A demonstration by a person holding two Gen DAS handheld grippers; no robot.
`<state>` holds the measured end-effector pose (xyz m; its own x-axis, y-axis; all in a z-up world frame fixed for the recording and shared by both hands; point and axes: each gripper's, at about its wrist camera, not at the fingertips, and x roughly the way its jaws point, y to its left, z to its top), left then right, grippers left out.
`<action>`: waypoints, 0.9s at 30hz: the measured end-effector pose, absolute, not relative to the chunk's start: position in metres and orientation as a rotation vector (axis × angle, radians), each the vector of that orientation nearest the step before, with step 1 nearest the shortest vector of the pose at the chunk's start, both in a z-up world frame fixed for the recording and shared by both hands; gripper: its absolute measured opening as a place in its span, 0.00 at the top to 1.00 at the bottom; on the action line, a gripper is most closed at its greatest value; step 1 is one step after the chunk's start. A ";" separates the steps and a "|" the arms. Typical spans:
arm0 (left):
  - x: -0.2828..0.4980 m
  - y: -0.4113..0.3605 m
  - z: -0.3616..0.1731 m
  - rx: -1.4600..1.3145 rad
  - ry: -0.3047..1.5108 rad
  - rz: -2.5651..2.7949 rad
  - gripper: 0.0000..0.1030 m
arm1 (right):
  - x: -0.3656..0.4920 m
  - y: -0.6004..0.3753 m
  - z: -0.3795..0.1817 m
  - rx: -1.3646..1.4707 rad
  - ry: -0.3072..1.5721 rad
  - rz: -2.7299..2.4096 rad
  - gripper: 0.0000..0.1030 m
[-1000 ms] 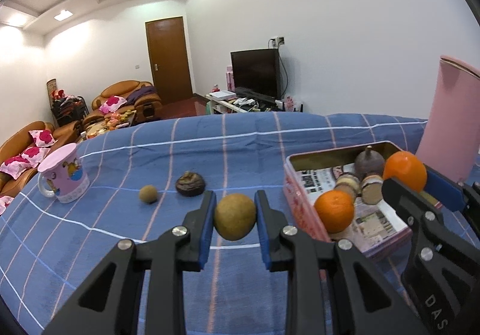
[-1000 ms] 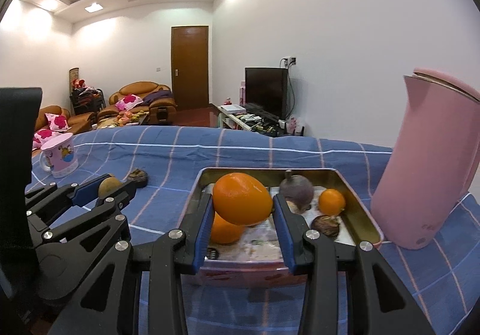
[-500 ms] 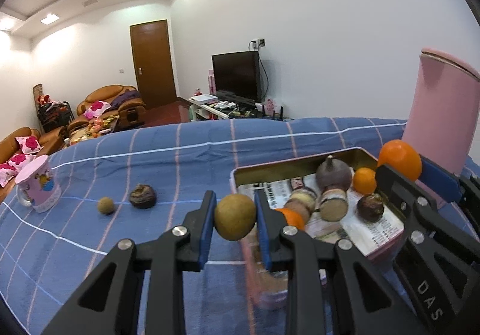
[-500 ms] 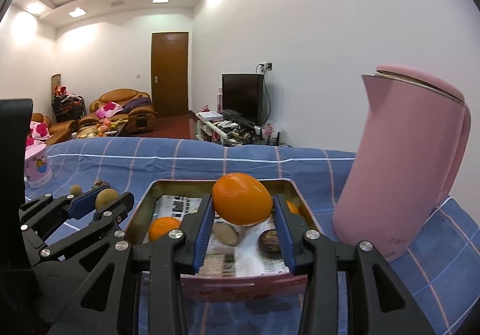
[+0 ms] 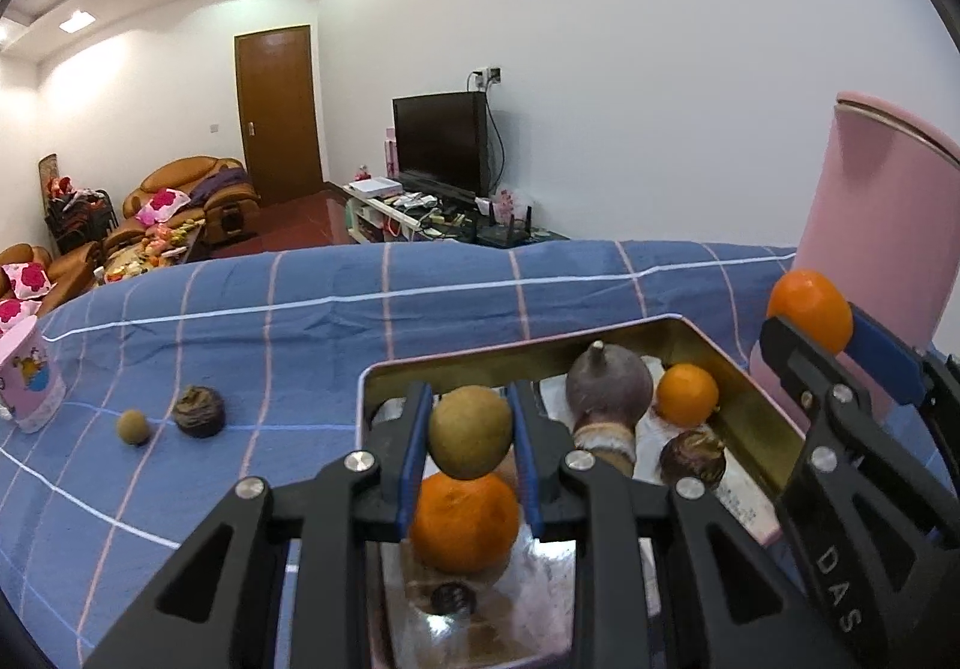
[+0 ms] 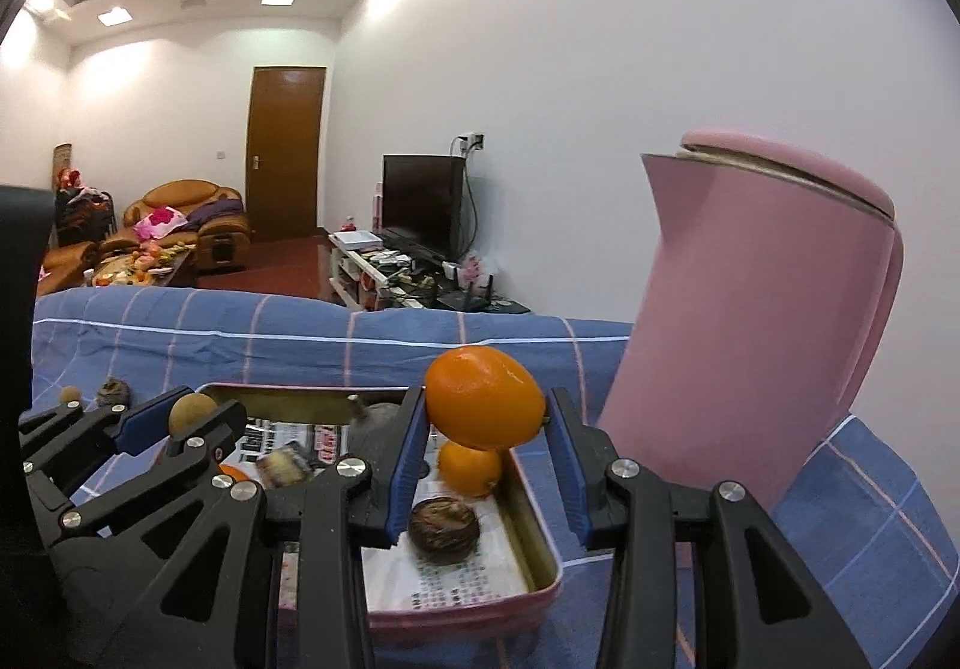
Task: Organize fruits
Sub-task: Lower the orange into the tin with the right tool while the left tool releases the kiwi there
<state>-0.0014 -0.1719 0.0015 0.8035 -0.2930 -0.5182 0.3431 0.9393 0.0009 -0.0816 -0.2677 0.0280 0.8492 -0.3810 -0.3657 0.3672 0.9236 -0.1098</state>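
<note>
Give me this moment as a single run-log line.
left gripper: shut on brown fruit | right gripper: shut on orange | both over tin

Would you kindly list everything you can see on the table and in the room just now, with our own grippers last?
Tin: one, pink, gold inside, on the cloth.
Oranges in tin: two.
Purple fruit: one, in tin.
Dark brown fruits: one in tin, one on cloth.
Small tan fruit: one, on cloth.
Kettle: one, pink, beside tin.
Mug: one, pink, far left.
Tablecloth: blue check.
Television: black, by wall.
Door: brown.
Sofas: brown.
Left gripper: shut on tan fruit.
Right gripper: shut on orange.
</note>
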 end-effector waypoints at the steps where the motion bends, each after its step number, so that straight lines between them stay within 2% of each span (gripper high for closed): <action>1: 0.001 -0.173 0.001 0.092 0.545 -0.344 0.73 | -0.080 -0.269 0.028 -0.029 0.396 -0.395 0.59; 27: 0.031 -0.179 -0.011 0.083 0.672 -0.383 0.73 | -0.041 -0.293 0.002 0.145 0.604 -0.174 0.59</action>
